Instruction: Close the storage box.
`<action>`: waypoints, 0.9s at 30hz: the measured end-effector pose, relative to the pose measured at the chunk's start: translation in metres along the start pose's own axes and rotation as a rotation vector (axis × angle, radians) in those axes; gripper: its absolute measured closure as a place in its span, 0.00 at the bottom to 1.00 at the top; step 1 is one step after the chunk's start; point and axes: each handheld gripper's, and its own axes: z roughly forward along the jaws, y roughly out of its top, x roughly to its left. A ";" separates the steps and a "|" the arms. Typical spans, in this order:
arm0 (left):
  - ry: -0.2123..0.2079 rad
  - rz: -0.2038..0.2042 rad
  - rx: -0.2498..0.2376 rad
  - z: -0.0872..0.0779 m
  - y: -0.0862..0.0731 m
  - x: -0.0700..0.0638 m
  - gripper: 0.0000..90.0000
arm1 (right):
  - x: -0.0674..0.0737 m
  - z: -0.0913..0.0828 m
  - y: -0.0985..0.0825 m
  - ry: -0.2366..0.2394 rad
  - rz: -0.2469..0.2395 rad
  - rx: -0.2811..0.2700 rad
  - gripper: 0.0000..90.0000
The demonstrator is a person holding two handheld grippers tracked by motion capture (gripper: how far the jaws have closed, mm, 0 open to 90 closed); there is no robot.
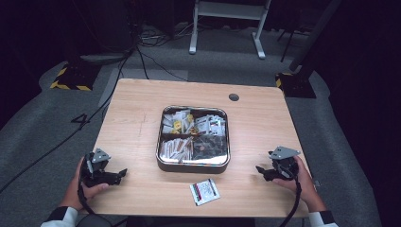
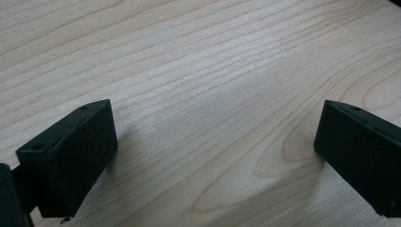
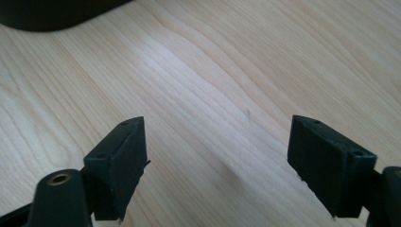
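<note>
On the light wooden worktop (image 1: 142,118) near its front edge lay a small flat white sachet with red and black print (image 1: 204,191), loose, just in front of the square dark metal tray with rounded corners (image 1: 193,165) that held four compartments of mixed packets. Left tool (image 1: 121,174) rested on the worktop at the front left, right tool (image 1: 259,169) at the front right, both empty, jaws spread wide apart. Key relation: sachet sat between the two tools, toward the middle and slightly nearer the person than either tip; the right tool looked a little closer to it, though the gap was similar on both sides. Sachet's long axis ran roughly left-right with a slight tilt, so I judged a reach inward from the right with jaws across its short side was the likely pick. High view gave the tray, sachet and both hands together. Left gripper view gave the left tool (image 2: 215,142) open over bare wood grain. Right gripper view gave the right tool (image 3: 217,161) open, with a dark curved edge at top left, likely the tray wall (image 3: 52,14).
</note>
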 end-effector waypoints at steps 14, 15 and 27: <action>0.001 0.000 0.000 0.000 0.000 0.000 0.01 | -0.010 -0.002 -0.031 -0.026 0.114 -0.025 0.23; 0.001 0.000 0.000 0.000 0.000 0.000 0.01 | -0.011 -0.003 -0.032 -0.024 0.123 -0.027 0.23; 0.001 0.000 0.001 0.000 0.000 0.000 0.00 | -0.017 -0.005 -0.055 -0.011 0.235 -0.057 0.19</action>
